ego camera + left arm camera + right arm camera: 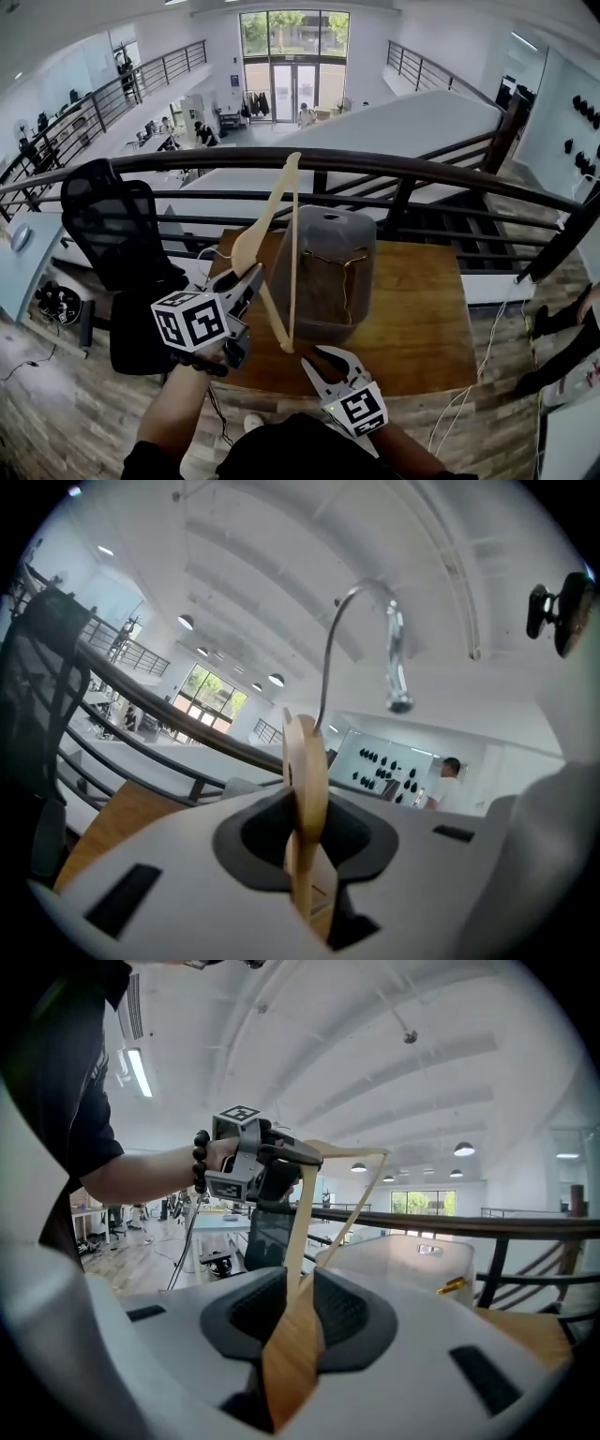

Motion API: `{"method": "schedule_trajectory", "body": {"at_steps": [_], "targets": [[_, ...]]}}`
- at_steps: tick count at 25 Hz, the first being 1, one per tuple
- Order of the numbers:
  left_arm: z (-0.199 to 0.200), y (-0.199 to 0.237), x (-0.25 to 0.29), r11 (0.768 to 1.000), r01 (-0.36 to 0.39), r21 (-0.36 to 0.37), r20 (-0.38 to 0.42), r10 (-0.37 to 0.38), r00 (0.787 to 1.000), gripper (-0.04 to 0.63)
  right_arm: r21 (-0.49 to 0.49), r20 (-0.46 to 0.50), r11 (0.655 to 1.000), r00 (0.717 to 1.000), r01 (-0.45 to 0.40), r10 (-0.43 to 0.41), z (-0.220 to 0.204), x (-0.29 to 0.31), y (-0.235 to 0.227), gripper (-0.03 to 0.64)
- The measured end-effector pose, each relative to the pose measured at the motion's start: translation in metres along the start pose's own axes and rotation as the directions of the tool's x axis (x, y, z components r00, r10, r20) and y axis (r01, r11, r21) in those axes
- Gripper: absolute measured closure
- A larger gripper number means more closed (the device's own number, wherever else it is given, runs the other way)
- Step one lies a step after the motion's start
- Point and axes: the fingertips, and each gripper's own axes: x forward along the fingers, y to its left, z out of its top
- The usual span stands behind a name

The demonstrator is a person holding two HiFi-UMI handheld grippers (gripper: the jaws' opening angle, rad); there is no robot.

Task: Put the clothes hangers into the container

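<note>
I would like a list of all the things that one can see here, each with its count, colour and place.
hanger: 1, pale wood, held up over the table's near side by both grippers
container: 1, grey, on the table
gold hook: 1, gold, inside the container
table: 1, brown wood, in front of the railing
chair: 1, black, left of the table
railing: 1, dark, behind the table
left gripper: 1, grey-white, shut on the hanger
right gripper: 1, grey-white, shut on the hanger's lower end
</note>
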Motion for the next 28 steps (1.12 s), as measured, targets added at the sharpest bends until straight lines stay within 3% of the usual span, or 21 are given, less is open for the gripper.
{"method": "schedule_trajectory", "body": {"at_steps": [4,6,7,9,11,13,14,18,22,28], "targets": [[-0.01,-0.005,0.031,0.996,-0.06,0.067,-0.097,0.067,0.993,0.534,0.011,0.013,0.999,0.999,0.032,-0.032,-0.005,-0.027,-0.018,0.535],[-0.006,-0.004,0.045,0.979,-0.115,0.171,-0.118,0.136,0.984,0.534,0.019,0.013,0.999,0.999,0.048,-0.048,-0.011,-0.043,-0.027,0.538],[-0.004,-0.002,0.051,0.959,-0.142,0.244,-0.126,0.177,0.976,0.534,0.024,0.01,0.998,0.998,0.056,-0.056,-0.014,-0.052,-0.032,0.539],[-0.002,0.002,0.062,0.894,-0.184,0.409,-0.154,0.266,0.952,0.534,0.034,0.002,0.997,0.997,0.071,-0.071,-0.022,-0.068,-0.041,0.543],[-0.008,0.003,0.07,0.798,-0.194,0.57,-0.185,0.355,0.917,0.535,0.046,-0.005,0.995,0.997,0.083,-0.083,-0.029,-0.083,-0.048,0.545],[-0.021,0.0,0.077,0.713,-0.173,0.68,-0.214,0.418,0.883,0.536,0.058,-0.009,0.994,0.995,0.096,-0.096,-0.034,-0.097,-0.053,0.545],[-0.03,-0.003,0.08,0.689,-0.156,0.708,-0.232,0.435,0.87,0.537,0.064,-0.012,0.993,0.995,0.102,-0.101,-0.037,-0.104,-0.056,0.545],[-0.07,-0.012,0.095,0.644,-0.091,0.76,-0.302,0.473,0.828,0.536,0.074,-0.021,0.991,0.994,0.112,-0.111,-0.046,-0.122,-0.062,0.548],[-0.095,-0.007,0.113,0.532,-0.03,0.846,-0.315,0.546,0.777,0.537,0.091,-0.028,0.987,0.991,0.133,-0.131,-0.05,-0.123,-0.065,0.552],[-0.112,0.01,0.153,0.415,0.049,0.908,-0.319,0.611,0.725,0.535,0.103,-0.057,0.978,0.982,0.183,-0.178,-0.055,-0.12,-0.074,0.555]]}}
